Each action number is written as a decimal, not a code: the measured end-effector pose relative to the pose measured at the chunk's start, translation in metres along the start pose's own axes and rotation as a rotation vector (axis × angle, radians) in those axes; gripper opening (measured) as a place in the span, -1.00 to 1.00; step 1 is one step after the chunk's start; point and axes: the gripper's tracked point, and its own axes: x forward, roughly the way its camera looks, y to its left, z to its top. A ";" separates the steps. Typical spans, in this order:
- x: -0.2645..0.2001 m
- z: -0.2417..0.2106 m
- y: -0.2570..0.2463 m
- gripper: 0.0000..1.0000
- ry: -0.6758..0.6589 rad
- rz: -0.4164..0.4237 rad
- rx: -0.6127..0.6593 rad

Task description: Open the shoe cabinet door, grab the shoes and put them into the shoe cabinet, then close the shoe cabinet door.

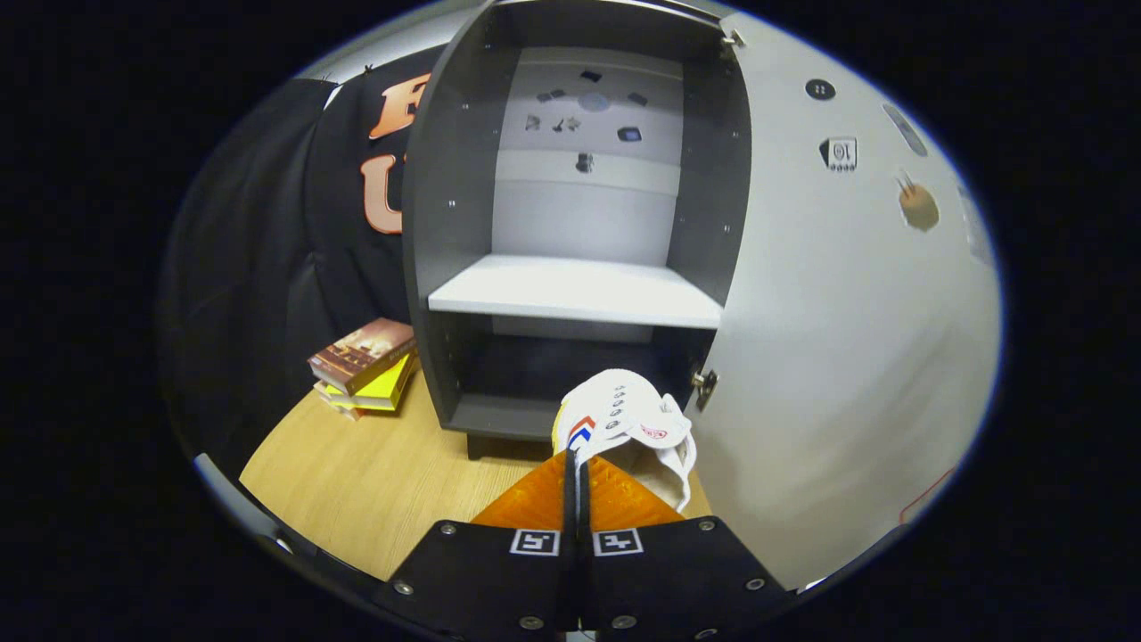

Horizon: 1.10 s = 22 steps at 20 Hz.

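Note:
The shoe cabinet [455,205] stands open ahead of me, dark grey with a white shelf [575,290] across its middle. Its white door [847,339] is swung wide to the right, with a hinge [704,385] at the lower corner. My gripper [575,459] is shut on a white shoe [628,419] with a red and blue mark, pinching its edge between the fingertips. The shoe hangs just in front of the cabinet's lower compartment [535,374], which is dark inside.
A stack of books [365,366] lies on the wooden table [374,481] to the left of the cabinet. Black cloth hangs behind them. The open door walls off the right side. Small stickers mark the cabinet's back panel [584,125].

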 end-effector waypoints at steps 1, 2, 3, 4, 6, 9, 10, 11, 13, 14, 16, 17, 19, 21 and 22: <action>-0.005 0.019 -0.002 -1.00 -0.031 -0.001 -0.009; -0.010 0.037 -0.002 -1.00 -0.061 -0.004 -0.018; -0.015 0.055 -0.003 -1.00 -0.091 -0.008 -0.028; -0.018 0.071 -0.003 -1.00 -0.119 -0.008 -0.040; -0.017 0.101 -0.004 -1.00 -0.168 -0.007 -0.054; 0.005 0.135 -0.001 -1.00 -0.202 0.004 -0.055; 0.018 0.142 0.001 -1.00 -0.202 0.011 -0.057; 0.032 0.150 0.002 -1.00 -0.207 0.018 -0.054; 0.058 0.167 0.003 -1.00 -0.220 0.033 -0.039; 0.073 0.174 0.004 -1.00 -0.229 0.037 -0.035; 0.107 0.181 0.010 -1.00 -0.232 0.044 -0.046; 0.122 0.184 0.014 -1.00 -0.226 0.049 -0.054; 0.149 0.187 0.018 -1.00 -0.209 0.054 -0.070; 0.174 0.188 0.025 -1.00 -0.192 0.057 -0.082; 0.184 0.189 0.030 -1.00 -0.188 0.059 -0.086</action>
